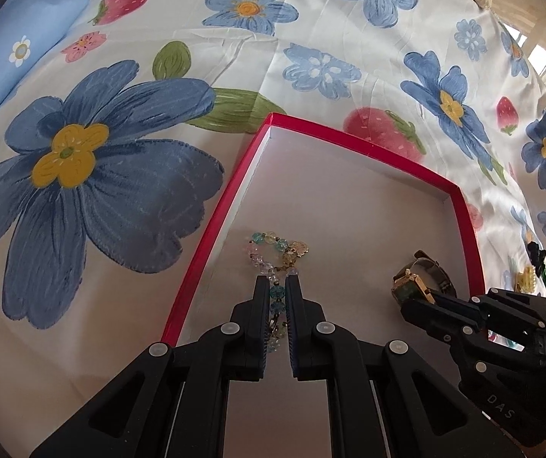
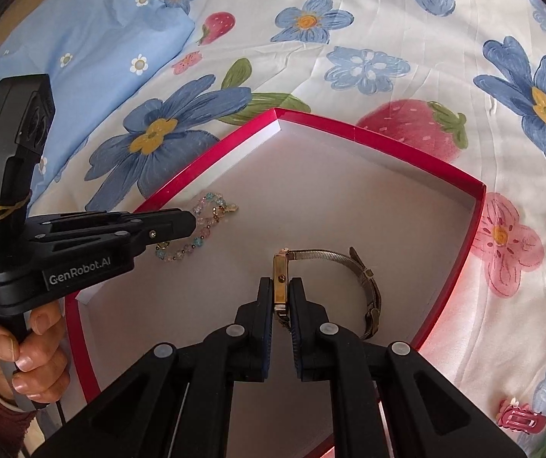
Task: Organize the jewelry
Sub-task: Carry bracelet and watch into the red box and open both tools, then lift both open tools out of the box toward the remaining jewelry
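Note:
A shallow red-rimmed box [image 1: 211, 229] with a white inside lies on a flowered bedsheet; it also shows in the right wrist view [image 2: 356, 129]. My left gripper [image 1: 276, 284] is shut on a pastel bead bracelet [image 1: 273, 246], which rests on the box floor at the left [image 2: 211, 210]. My right gripper [image 2: 281, 284] is shut on the gold case of a wristwatch [image 2: 281, 278]; its mesh strap [image 2: 364, 278] loops to the right inside the box. The watch also shows in the left wrist view [image 1: 421, 278], held by my right gripper [image 1: 410, 301].
A pink hair clip [image 2: 519, 421] lies on the sheet right of the box. A yellow clip [image 1: 525, 281] and a dark item [image 1: 537, 253] lie beyond the box's right rim. A light blue pillow [image 2: 82, 42] sits at the far left.

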Demonstrator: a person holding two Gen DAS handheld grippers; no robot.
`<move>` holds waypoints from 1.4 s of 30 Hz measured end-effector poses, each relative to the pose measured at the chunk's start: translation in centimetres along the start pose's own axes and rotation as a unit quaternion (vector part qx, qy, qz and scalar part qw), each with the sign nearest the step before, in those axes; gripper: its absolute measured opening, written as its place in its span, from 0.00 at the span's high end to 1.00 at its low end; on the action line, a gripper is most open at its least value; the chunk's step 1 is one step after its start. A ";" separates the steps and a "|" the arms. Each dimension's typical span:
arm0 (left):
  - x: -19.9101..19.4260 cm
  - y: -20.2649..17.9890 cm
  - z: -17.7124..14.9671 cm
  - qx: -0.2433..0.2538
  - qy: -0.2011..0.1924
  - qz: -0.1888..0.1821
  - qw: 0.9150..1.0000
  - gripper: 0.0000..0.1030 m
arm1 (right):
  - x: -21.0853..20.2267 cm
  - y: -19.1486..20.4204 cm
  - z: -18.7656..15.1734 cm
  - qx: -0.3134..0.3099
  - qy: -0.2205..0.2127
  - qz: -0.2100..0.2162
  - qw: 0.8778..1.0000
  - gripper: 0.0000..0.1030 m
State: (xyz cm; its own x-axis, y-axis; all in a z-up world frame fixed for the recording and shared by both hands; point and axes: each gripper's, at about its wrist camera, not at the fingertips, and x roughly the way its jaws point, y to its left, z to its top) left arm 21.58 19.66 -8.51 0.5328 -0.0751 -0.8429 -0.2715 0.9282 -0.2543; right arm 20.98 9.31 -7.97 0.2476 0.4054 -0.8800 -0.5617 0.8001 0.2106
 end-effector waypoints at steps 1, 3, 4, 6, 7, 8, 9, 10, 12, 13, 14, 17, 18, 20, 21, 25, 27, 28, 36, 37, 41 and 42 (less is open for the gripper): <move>0.0 -0.1 -0.1 0.001 0.000 0.003 1.000 0.93 | 0.0 0.0 0.0 0.000 0.000 0.001 1.000 0.91; 0.1 -0.2 -0.1 0.004 0.003 0.008 1.000 0.93 | 0.0 0.0 0.0 -0.001 -0.002 0.003 1.000 0.91; 0.2 -0.3 -0.1 0.004 0.005 0.010 1.000 0.92 | -0.1 0.0 0.0 -0.001 -0.002 0.004 1.000 0.90; 0.3 -0.4 -0.2 0.006 0.007 0.013 1.000 0.90 | -0.1 0.0 0.0 -0.001 -0.003 0.006 1.000 0.90; 0.3 -0.4 -0.3 0.005 0.008 0.015 1.000 0.86 | -0.2 0.0 0.0 0.000 -0.005 0.007 1.000 0.90; 0.2 -0.4 -0.3 0.005 0.008 0.016 1.000 0.82 | -0.3 0.0 0.0 0.001 -0.005 0.008 1.000 0.90; 0.1 -0.4 -0.3 0.004 0.008 0.018 1.000 0.77 | -0.3 0.0 0.0 0.001 -0.005 0.008 1.000 0.90; -0.1 -0.4 -0.3 0.004 0.005 0.018 1.000 0.77 | -0.4 0.0 0.0 0.001 -0.005 0.008 1.000 0.89; -0.5 -0.5 -0.4 0.005 0.000 0.017 1.000 0.77 | -0.5 0.0 0.0 0.003 -0.006 0.008 1.000 0.89; -0.8 -0.5 -0.5 0.005 -0.001 0.017 1.000 0.76 | -0.7 -0.1 0.0 0.005 -0.008 0.007 1.000 0.86; -1.0 -0.5 -0.6 0.005 -0.003 0.016 1.000 0.76 | -1.0 -0.1 0.0 0.009 -0.012 0.007 1.000 0.80; -2.1 -0.4 -0.9 0.003 -0.010 0.013 1.000 0.73 | -2.5 -0.5 -0.1 0.021 -0.030 0.012 0.999 0.69; -2.6 -0.3 -1.1 0.001 -0.014 0.012 1.000 0.70 | -3.2 -0.6 -0.2 0.025 -0.038 0.013 0.999 0.69; -3.4 -0.4 -1.4 -0.002 -0.021 0.013 1.000 0.66 | -4.9 -1.2 -0.5 0.039 -0.057 0.017 0.997 0.66; -3.9 -0.3 -1.6 -0.005 -0.025 0.011 1.000 0.64 | -5.7 -1.4 -0.7 0.046 -0.066 0.018 0.997 0.65; -6.3 -0.5 -3.0 -0.017 -0.040 0.001 0.999 0.54 | -9.1 -2.9 -2.1 0.075 -0.101 0.012 0.992 0.54; -7.4 -0.8 -3.7 -0.019 -0.049 0.000 0.999 0.50 | -10.7 -3.9 -3.1 0.091 -0.112 0.004 0.989 0.52; -7.9 -1.1 -4.1 -0.019 -0.053 -0.002 0.998 0.49 | -11.3 -4.4 -3.7 0.099 -0.116 0.001 0.988 0.51; -10.2 -3.5 -5.7 -0.005 -0.060 -0.023 0.998 0.46 | -15.0 -8.6 -8.0 0.158 -0.124 -0.032 0.979 0.50; -10.3 -3.9 -5.7 0.000 -0.059 -0.026 0.998 0.46 | -15.3 -9.0 -8.5 0.163 -0.124 -0.037 0.978 0.50; -10.8 -5.8 -6.1 0.021 -0.057 -0.036 0.997 0.45 | -16.8 -10.5 -10.4 0.181 -0.130 -0.053 0.973 0.49; -10.9 -6.3 -6.2 0.028 -0.056 -0.039 0.997 0.45 | -17.1 -10.8 -10.9 0.183 -0.132 -0.057 0.973 0.49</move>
State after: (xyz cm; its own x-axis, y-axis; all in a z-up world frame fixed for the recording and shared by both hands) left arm 12.56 12.36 -0.67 0.6377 -0.1095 -0.7624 -0.1817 0.9405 -0.2871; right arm 14.18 -11.04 0.17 0.5123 0.3661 -0.7768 -0.2118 0.9305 0.2988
